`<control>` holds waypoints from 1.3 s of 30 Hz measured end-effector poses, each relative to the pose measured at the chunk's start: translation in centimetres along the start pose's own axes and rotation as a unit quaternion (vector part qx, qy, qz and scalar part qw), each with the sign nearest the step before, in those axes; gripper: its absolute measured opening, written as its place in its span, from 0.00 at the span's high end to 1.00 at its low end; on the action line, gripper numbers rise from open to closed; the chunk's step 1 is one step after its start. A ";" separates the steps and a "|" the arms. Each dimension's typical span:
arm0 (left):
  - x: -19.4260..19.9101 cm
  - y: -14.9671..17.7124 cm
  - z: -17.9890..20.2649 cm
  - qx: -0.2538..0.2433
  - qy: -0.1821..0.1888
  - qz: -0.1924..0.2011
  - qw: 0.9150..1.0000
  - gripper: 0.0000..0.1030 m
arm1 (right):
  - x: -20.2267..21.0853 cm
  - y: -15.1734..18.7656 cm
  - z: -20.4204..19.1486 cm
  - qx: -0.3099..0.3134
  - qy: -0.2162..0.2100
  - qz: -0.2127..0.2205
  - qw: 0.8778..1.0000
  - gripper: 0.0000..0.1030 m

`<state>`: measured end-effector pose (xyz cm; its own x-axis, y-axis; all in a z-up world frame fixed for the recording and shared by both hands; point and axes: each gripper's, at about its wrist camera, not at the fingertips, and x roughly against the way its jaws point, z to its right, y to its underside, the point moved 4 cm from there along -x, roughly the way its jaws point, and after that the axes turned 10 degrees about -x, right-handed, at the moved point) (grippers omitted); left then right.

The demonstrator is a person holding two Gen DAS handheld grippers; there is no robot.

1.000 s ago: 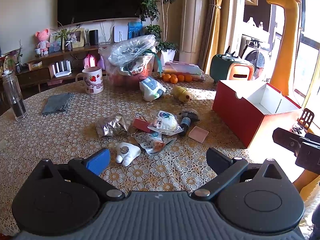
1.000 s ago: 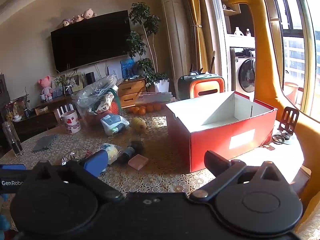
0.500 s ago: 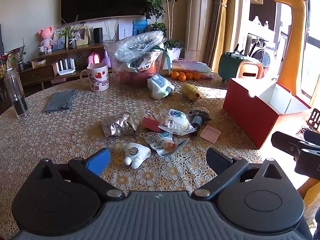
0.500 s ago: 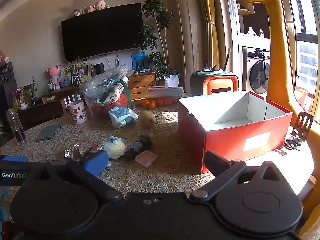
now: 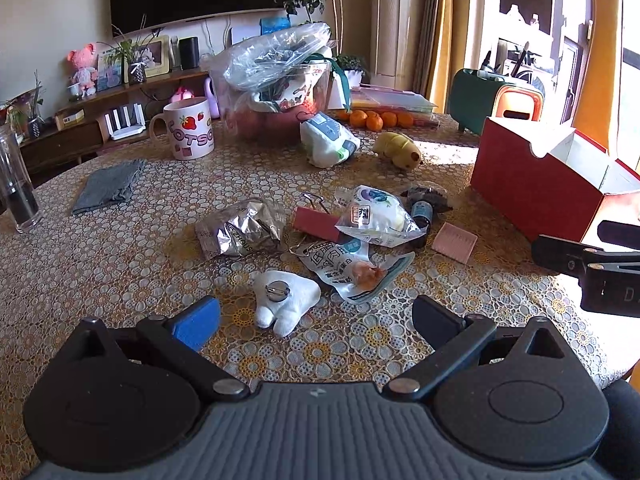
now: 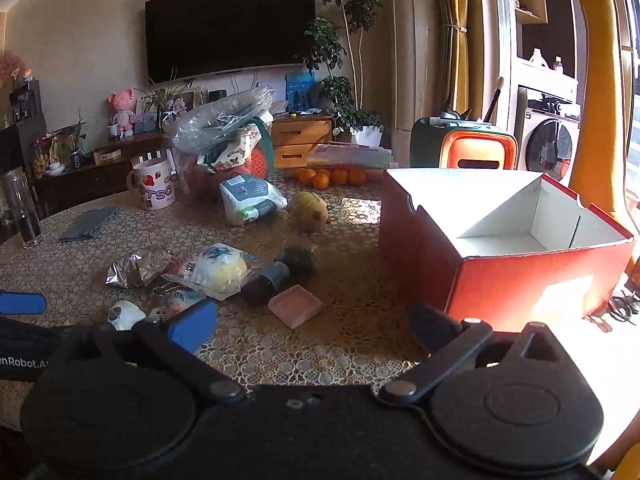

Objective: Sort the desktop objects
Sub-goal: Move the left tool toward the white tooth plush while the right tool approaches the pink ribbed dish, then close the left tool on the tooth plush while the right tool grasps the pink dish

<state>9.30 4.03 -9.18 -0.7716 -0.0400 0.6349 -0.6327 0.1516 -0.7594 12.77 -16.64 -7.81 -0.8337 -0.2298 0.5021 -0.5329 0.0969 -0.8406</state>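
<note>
Left wrist view: the left tongs [image 5: 316, 316] hang released over the bench [image 5: 120, 280], gripping nothing, with a white plush toy [image 5: 286, 300] lying between the fingertips' line and the clutter beyond. Taking the red box [image 5: 536, 184] as landmark, the pile lies to its left: a pink eraser-like block [image 5: 455, 242] nearest, then a dark bottle [image 5: 421, 216] half hidden under a clear-wrapped bun [image 5: 376, 216], a red binder clip [image 5: 316, 222], a crumpled foil pouch [image 5: 240, 232] and a printed snack packet [image 5: 344, 264]. That box is cut off at the frame's edge here. Right wrist view shows its white inside empty, and the right tongs [image 6: 312, 320] likewise spread wide and unloaded, just left of the box. A strawberry mug [image 5: 188, 128] stands far left of it.
</note>
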 end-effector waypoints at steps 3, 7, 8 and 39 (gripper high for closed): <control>-1.3 0.4 -0.5 -0.001 -0.004 -0.005 1.000 0.01 | -1.9 0.2 -0.3 0.020 -0.003 -0.013 1.000 0.01; -3.1 0.9 -1.3 -0.001 -0.008 -0.017 1.000 0.01 | -4.3 0.6 -0.5 0.039 -0.008 -0.026 0.999 0.01; -3.5 1.0 -1.5 -0.002 -0.011 -0.020 1.000 0.01 | -4.9 0.7 -0.5 0.042 -0.009 -0.029 0.999 0.02; -7.8 1.4 -2.8 0.006 0.002 -0.035 0.999 0.43 | -14.1 1.0 -0.6 0.070 -0.050 -0.078 0.993 0.40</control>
<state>14.63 7.31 -14.76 -0.7257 -0.0469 0.6864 -0.6854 0.1370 -0.7152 23.94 -12.72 -15.58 -0.7210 -0.3263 0.6113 -0.6228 -0.0815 -0.7781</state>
